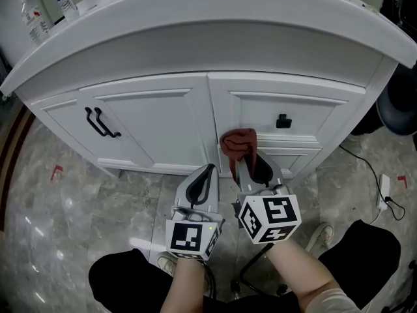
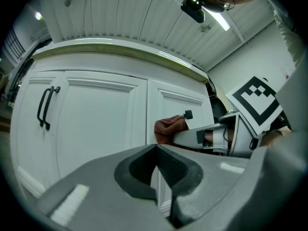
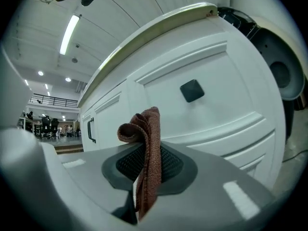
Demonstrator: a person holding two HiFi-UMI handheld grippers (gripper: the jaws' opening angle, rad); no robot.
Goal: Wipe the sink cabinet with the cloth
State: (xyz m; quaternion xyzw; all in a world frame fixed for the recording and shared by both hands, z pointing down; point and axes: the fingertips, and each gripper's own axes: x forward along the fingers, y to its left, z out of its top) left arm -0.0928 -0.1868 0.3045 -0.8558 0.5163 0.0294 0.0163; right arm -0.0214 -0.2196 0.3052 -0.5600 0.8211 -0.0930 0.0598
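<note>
Rust-brown terry cloth (image 3: 147,129) is pinched edge-on in the right tongs (image 3: 144,163). Its bunched top pokes past the tips twd the white panelled sink cabinet (image 1: 163,122) straight ahead, just below-left of the black square knob (image 1: 283,120). Contact w/ the panel: can't tell. Beside them the left tongs (image 2: 156,170) are pressed together, nothing btw them, set slightly further back. Right side is nearer, so prob. it only needs pushing fwd to wipe.

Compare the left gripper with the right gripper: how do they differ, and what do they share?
The left gripper is shut on nothing; the right gripper is shut on the red-brown cloth. The right gripper reaches nearer the white cabinet than the left gripper does. Both have grey jaws, pressed together.
</note>
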